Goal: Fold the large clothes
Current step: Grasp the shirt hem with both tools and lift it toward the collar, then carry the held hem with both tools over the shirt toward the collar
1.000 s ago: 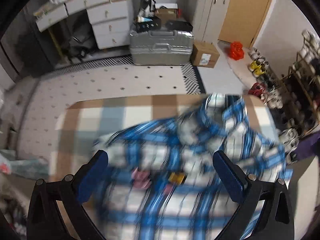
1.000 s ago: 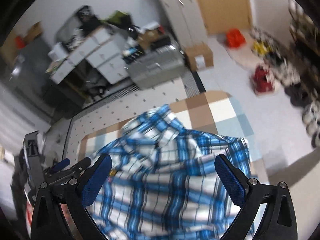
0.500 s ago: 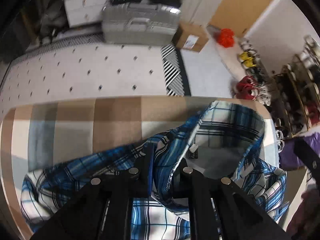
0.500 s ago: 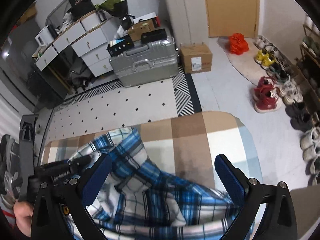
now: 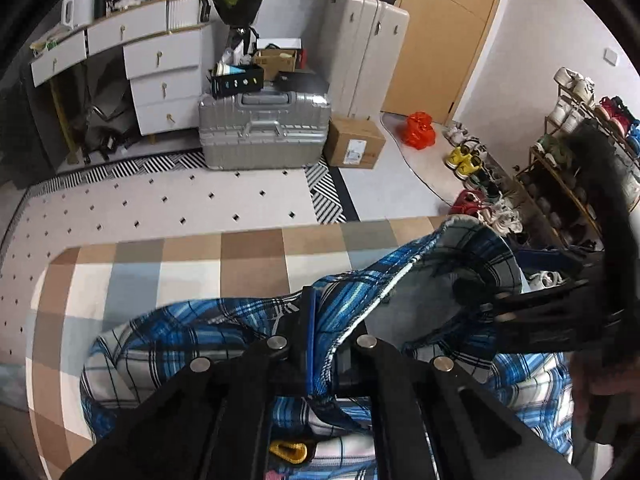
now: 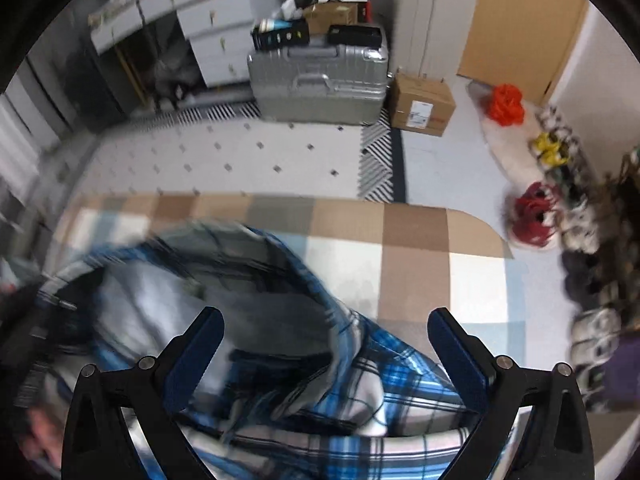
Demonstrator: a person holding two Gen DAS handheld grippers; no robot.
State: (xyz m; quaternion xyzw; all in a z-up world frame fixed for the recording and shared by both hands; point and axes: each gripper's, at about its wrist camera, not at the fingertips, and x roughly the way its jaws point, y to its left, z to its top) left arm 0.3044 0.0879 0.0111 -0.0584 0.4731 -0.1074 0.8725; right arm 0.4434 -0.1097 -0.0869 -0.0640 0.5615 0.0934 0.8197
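A blue and white plaid shirt (image 5: 180, 332) lies crumpled on a table covered in a brown, white and blue checked cloth (image 5: 192, 264). My left gripper (image 5: 314, 312) is shut on a raised fold of the shirt near its collar. In the right wrist view the shirt (image 6: 400, 368) is blurred. There my right gripper (image 6: 328, 344) hovers just above the shirt, jaws wide open with nothing pinched. Its black body (image 5: 560, 304) shows at the right of the left wrist view, over the collar. A yellow tag (image 5: 288, 452) peeks out under the left gripper.
Beyond the table's far edge is a dotted rug (image 5: 160, 200). Behind it stand a silver suitcase (image 5: 262, 132), a cardboard box (image 5: 354, 142) and white drawers (image 5: 160, 92). A red bag (image 5: 418, 130), loose shoes and a shoe rack (image 5: 580, 152) line the right side.
The left gripper went from wide open to shut on a shirt fold and lifted it. The right gripper, still open, came down closer to the shirt.
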